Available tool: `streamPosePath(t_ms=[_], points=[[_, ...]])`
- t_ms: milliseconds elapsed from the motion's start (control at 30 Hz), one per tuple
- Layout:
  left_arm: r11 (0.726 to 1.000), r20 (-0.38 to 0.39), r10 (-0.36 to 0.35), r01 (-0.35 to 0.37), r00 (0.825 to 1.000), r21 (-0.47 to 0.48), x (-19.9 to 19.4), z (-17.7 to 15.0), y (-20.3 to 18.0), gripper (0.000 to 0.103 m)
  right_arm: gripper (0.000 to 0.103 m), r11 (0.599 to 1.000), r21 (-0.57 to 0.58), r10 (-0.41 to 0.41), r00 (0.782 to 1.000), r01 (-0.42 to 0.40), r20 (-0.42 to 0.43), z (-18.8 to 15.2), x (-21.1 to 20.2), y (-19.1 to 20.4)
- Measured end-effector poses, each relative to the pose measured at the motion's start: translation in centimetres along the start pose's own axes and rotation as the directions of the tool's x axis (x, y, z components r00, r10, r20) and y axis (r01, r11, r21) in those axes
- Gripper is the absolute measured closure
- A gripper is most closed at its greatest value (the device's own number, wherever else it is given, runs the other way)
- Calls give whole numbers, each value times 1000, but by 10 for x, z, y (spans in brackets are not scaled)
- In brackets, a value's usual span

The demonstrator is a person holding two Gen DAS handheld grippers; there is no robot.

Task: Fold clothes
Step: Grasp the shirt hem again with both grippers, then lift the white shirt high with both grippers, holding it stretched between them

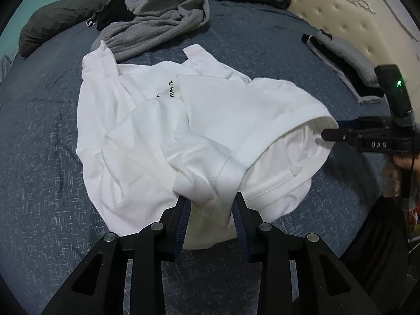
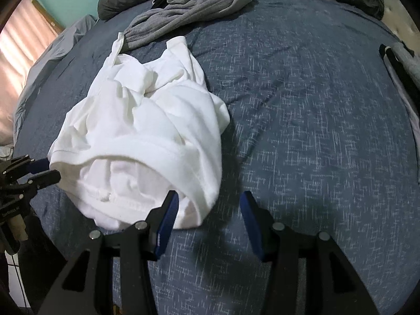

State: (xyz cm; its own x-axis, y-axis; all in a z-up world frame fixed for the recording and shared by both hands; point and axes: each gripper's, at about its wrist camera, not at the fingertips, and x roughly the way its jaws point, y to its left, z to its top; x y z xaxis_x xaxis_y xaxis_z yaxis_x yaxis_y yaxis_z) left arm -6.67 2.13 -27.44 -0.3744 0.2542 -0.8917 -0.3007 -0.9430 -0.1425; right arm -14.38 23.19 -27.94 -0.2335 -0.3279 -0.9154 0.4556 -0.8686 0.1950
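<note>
Bedspread point(image 2: 315, 105), blue and flecked, bears the crumpled white T-shirt point(image 1: 162, 131) just in front of a grey garment point(image 1: 157, 29). My left gripper point(image 1: 211, 202) pinches the shirt's near hem between its pads. My right gripper point(image 2: 210, 204) stands parted over bare bedspread, its left pad point(image 2: 168, 210) beside the shirt, holding nothing.

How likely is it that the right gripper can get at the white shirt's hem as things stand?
Probably yes: the right gripper is open right beside the hem of the white shirt, and nothing but bare bedcover lies in between.
</note>
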Motion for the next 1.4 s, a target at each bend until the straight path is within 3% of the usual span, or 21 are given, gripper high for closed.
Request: streamPosePath(t_ms=[67, 133, 367, 567, 733, 967, 1400], points=[[1000, 0, 3, -3, 1000, 7, 2, 0, 0, 90, 89, 1000, -19, -11, 1000, 12, 16, 3, -1, 2], [1000, 16, 18, -18, 1000, 18, -1, 2, 1, 97, 94, 999, -23, -21, 999, 22, 46, 6, -7, 3], [999, 148, 44, -45, 988, 0, -56, 30, 16, 100, 97, 999, -31, -27, 975, 34, 219, 30, -68, 10], [995, 285, 95, -102, 954, 11, -145, 81, 18, 100, 97, 997, -61, -15, 923, 42, 383, 66, -157, 27], [989, 378, 134, -149, 916, 11, -217, 114, 16, 100, 97, 994, -85, -17, 855, 71, 519, 96, -241, 53], [982, 502, 165, -187, 849, -7, -325, 147, 6, 100, 98, 980, -128, -30, 752, 150, 658, 120, -355, 94], [961, 688, 206, -275, 696, -10, -509, 183, -33, 100, 98, 956, -137, -28, 542, 261, 840, 125, -541, 147]])
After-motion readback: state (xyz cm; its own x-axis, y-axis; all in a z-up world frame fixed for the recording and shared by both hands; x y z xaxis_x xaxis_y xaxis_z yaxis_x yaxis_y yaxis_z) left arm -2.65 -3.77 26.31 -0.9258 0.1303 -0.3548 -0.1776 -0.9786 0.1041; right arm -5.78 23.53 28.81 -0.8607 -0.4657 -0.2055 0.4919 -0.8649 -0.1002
